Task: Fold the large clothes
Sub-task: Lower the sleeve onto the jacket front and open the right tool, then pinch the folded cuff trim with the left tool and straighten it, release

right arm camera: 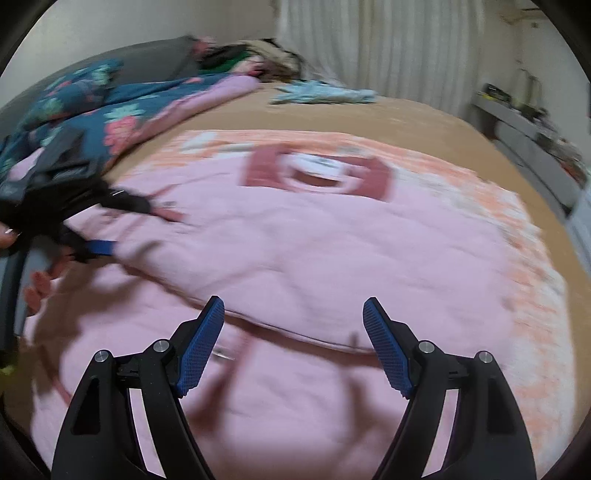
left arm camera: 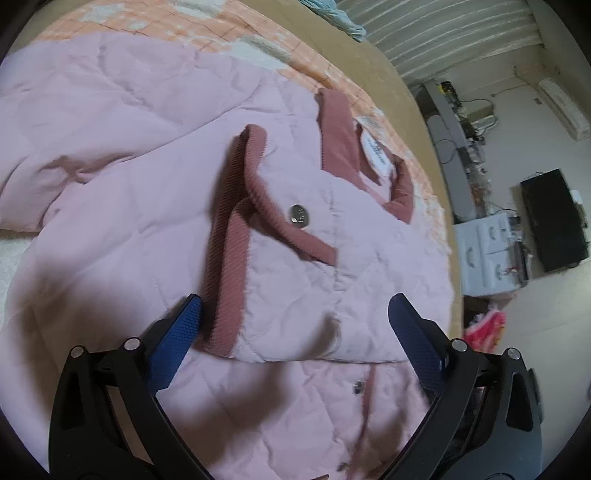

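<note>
A pale pink quilted jacket (left arm camera: pixel 147 184) with dark rose corduroy trim lies spread on the bed. One sleeve (left arm camera: pixel 295 280) is folded across its front, with a metal button (left arm camera: pixel 298 217) on the cuff band. The collar (left arm camera: pixel 340 129) and its white label (left arm camera: pixel 376 151) lie beyond. My left gripper (left arm camera: pixel 295 301) hangs open just above the folded sleeve, with nothing between its blue pads. In the blurred right wrist view, my right gripper (right arm camera: pixel 294 302) stands open over a folded edge of the jacket (right arm camera: pixel 314 251). The left gripper (right arm camera: pixel 118 225) and a hand (right arm camera: pixel 37 288) show at the far left.
An orange patterned blanket (left arm camera: pixel 221 33) lies under the jacket on a tan sheet (right arm camera: pixel 406 118). A dark floral quilt (right arm camera: pixel 92 110) is heaped at the back left and a light blue cloth (right arm camera: pixel 321 94) lies near the curtain. White drawers (left arm camera: pixel 487 254) stand beside the bed.
</note>
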Tool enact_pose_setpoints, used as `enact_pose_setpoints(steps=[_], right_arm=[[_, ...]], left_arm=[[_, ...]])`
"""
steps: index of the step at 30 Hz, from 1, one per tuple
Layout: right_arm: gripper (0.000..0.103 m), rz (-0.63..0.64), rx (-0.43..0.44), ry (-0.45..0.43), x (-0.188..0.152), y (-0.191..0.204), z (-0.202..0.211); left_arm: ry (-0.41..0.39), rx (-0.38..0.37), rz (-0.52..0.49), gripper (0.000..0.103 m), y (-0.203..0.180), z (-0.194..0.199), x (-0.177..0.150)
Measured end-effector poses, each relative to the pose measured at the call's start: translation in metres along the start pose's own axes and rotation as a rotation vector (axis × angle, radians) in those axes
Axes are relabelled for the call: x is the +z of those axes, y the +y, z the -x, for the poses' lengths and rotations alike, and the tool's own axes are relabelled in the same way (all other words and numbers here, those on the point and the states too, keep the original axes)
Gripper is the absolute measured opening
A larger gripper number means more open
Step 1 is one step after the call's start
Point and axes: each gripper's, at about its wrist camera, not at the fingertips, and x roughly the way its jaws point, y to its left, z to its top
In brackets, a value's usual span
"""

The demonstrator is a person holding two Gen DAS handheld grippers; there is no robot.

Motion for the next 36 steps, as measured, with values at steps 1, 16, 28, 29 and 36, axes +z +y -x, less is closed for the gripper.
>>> enact_pose_setpoints(steps=[1,16,28,29,36], right_arm=[[0.076,-0.018,-0.022,-0.001,-0.002,-0.011,0.003],[0.076,-0.222,-0.094,-0.083,-0.007,-0.095,0.015],[0.076,-0.227,-0.076,-0.031,0.0,-0.1,-0.005],[0.076,-0.226,-0.073,-0.02,0.0,-0.099,-0.009],[0.078,-0.277,-0.083,0.118,-0.01,-0.113,-0.035]], left_arm=[[-0.008,0.036,-0.015,0.079,-0.002,-0.001,-0.002],[-0.168,0.19,-0.226,0.015,-0.039,0.022,-0.004],[-0.113,0.294,-0.249,0.011,-0.01,0.005,-0.001],[-0.108,0.298,-0.246,0.011,-0.006,0.001,-0.003],[-0.121,0.31,-0.265,0.012,-0.003,-0.001,-0.007]])
